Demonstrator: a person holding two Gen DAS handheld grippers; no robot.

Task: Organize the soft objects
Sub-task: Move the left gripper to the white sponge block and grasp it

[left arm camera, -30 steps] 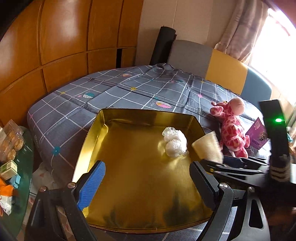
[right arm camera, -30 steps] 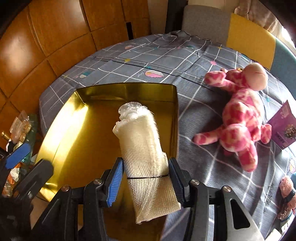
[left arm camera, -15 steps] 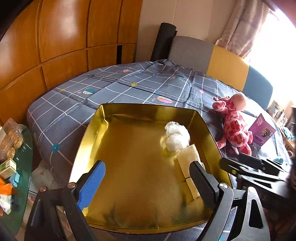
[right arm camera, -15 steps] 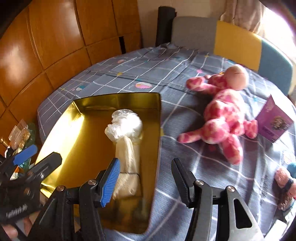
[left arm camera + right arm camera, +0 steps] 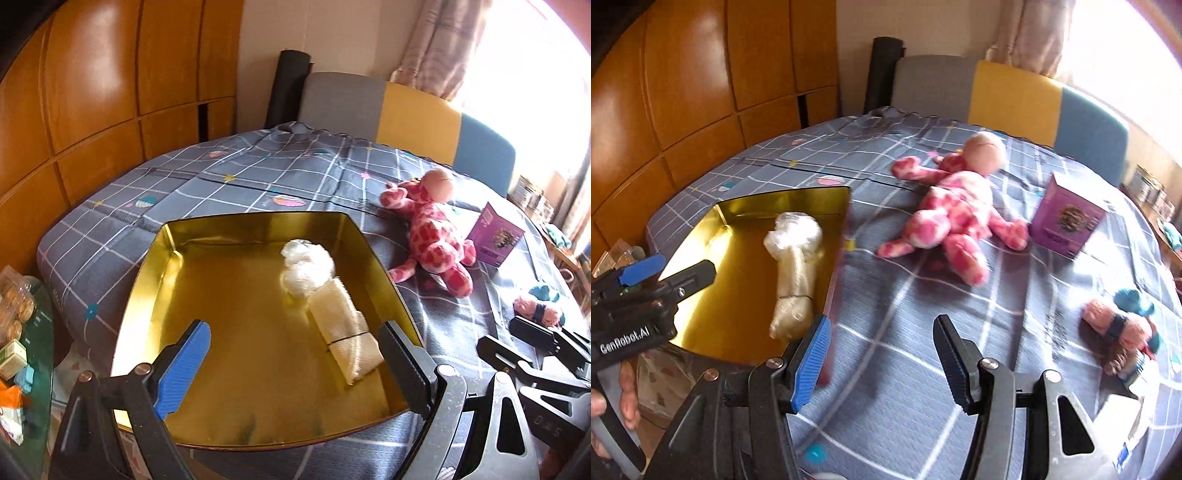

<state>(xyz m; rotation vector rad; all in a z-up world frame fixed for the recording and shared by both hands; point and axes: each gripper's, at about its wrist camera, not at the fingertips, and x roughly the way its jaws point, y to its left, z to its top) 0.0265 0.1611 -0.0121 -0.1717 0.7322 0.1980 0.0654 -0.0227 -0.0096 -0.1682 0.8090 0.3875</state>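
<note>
A rolled cream cloth, bound by a thin dark band near one end, was seen lying inside a gold tray set on a bed covered with a grey checked quilt. The roll's long axis ran from the tray's near right corner toward its far wall, and its far end touched a crumpled white plastic bundle. The roll lay close along the tray's right wall. The left gripper was held above the tray's near edge with its jaws spread wide and nothing between them. The right gripper was likewise seen with jaws parted and empty, held over the quilt just to the right of the tray, near its front corner. On the quilt to the right of the tray, a pink spotted plush toy lay sprawled with its head toward the headboard, and a purple box stood just beside it. A smaller pink and teal soft toy lay nearer the bed's right edge, well apart from the tray. The bed was backed by a grey, yellow and blue headboard, with wood-panelled cabinets to the left and a curtained, brightly lit window to the right.
</note>
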